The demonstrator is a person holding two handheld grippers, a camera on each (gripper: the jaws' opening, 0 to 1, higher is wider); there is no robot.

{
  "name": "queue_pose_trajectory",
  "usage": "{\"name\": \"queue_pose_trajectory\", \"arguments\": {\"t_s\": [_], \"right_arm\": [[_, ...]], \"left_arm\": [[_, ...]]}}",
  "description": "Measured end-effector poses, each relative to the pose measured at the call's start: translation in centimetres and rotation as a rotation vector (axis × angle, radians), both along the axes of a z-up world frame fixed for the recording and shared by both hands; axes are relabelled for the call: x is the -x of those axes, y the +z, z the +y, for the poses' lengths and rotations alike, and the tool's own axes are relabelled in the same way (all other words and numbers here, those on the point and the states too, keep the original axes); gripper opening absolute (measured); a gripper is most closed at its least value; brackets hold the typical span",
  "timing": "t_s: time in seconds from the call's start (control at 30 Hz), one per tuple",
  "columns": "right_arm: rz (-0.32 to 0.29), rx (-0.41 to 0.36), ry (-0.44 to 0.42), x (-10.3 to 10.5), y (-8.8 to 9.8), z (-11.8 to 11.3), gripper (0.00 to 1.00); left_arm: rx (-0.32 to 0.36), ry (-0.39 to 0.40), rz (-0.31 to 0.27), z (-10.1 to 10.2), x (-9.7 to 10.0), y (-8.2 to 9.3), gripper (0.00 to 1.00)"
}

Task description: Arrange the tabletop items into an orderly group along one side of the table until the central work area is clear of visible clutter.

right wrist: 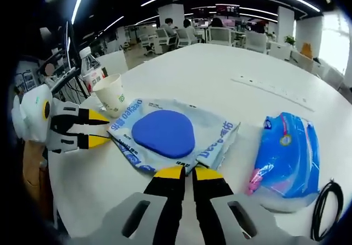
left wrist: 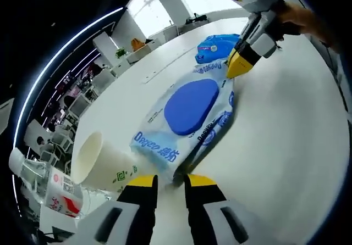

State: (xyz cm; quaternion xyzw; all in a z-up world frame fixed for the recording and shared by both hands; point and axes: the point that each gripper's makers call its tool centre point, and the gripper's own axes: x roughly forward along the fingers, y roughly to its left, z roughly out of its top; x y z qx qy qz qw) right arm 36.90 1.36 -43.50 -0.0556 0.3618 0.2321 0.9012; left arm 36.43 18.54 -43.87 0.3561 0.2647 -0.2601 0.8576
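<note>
Large pale-blue wet-wipe pack with dark-blue oval lid (right wrist: 165,135): frame centre, pinched at opposite edges by left gripper (left wrist: 169,180) and right gripper (right wrist: 188,171). Beside it, white paper cup (right wrist: 111,94); right, blue plastic pouch (right wrist: 289,154). Grouping unfinished, judging by spread.

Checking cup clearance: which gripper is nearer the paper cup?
Left. The left gripper sits right beside the paper cup; the right gripper is at the wipes pack's opposite edge.

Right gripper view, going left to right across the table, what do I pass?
Left gripper → paper cup → wipes pack → blue bag → black cable.
</note>
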Motion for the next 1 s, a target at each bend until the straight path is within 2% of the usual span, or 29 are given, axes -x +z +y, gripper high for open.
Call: {"name": "queue_pose_trajectory", "arguments": {"t_s": [0.13,0.3,0.47,1.0], "right_arm": [[0.006,-0.026,-0.005,0.2,0.0,0.0,0.10],[0.005,-0.040,-0.011,0.2,0.1,0.0,0.12],[0.013,-0.048,-0.011,0.3,0.1,0.0,0.20],[0.020,-0.042,0.009,1.4,0.5,-0.5,0.23]], "left_arm": [[0.041,0.003,-0.008,0.0,0.2,0.5,0.22],[0.044,0.005,-0.015,0.1,0.2,0.8,0.22],[0.054,0.002,-0.018,-0.1,0.2,0.9,0.22],[0.152,0.007,-0.042,-1.1,0.9,1.6,0.27]]}}
